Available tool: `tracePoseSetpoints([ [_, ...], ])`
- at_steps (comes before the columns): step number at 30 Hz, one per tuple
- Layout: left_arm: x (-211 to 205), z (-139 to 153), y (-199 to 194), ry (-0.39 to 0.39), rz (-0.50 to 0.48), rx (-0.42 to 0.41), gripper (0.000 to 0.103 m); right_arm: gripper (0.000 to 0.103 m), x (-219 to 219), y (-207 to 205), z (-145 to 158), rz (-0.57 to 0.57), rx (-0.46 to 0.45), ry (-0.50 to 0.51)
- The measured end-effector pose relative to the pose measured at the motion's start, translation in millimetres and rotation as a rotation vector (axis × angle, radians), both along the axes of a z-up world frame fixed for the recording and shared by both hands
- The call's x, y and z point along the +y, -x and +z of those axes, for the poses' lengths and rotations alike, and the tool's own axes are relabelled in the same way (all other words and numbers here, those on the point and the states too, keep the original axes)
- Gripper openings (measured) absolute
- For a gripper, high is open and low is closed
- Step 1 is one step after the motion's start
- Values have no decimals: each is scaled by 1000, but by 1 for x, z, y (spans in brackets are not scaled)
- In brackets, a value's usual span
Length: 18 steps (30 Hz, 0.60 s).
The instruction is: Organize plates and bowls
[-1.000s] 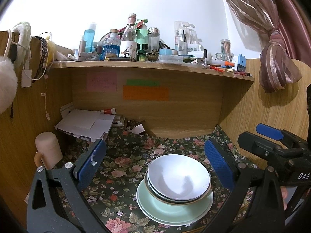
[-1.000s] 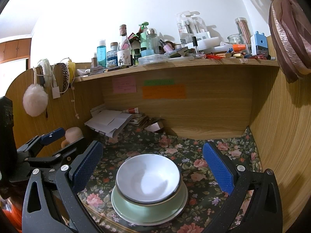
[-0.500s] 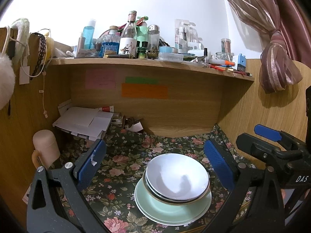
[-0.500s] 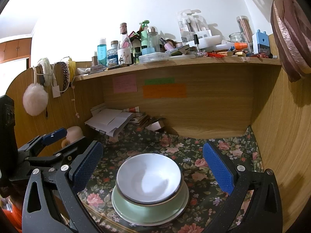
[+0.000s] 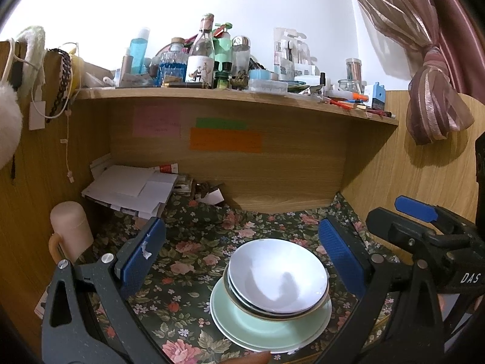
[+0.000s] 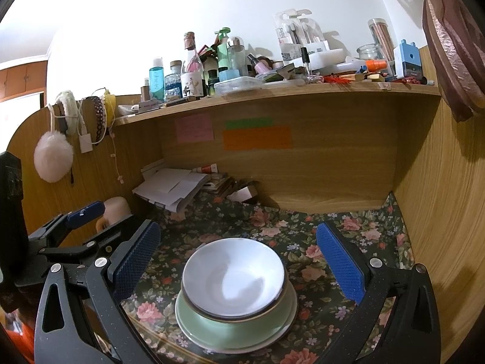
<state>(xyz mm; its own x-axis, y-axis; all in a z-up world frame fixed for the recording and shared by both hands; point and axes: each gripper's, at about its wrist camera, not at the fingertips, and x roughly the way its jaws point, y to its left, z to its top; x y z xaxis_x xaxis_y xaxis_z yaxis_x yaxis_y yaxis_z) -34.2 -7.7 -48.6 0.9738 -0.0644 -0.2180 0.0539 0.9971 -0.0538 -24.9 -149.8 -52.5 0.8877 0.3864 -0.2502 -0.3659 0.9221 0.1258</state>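
bowls (image 5: pixel 278 279) nested on green plates (image 6: pixel 236 327), one stack mid counter (image 5: pixel 188 261). left claw (image 5: pixel 242 261) and right claw (image 6: pixel 239 261) both spread wide, empty. stacking looks done, nothing loose left.

white bowl (image 5: pixel 277 276) (image 6: pixel 234 276): topmost, upright, empty, glossy | nested bowls (image 5: pixel 242 301) (image 6: pixel 230 318): beneath it, dark and gold rims showing, count unclear | pale green plate (image 5: pixel 257 327) (image 6: pixel 218 330): under the bowls | white plate (image 5: pixel 272 348) (image 6: pixel 242 348): lowest, only its edge visible | stack: on the floral-covered worktop (image 5: pixel 194 251) (image 6: pixel 333 233), near edge, centre
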Motion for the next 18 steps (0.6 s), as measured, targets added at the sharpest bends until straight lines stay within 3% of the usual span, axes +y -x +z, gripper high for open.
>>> tracePoseSetpoints([
  [18, 0, -4, -11, 22, -8, 46, 103, 103, -4, -6, -3, 5, 13, -4],
])
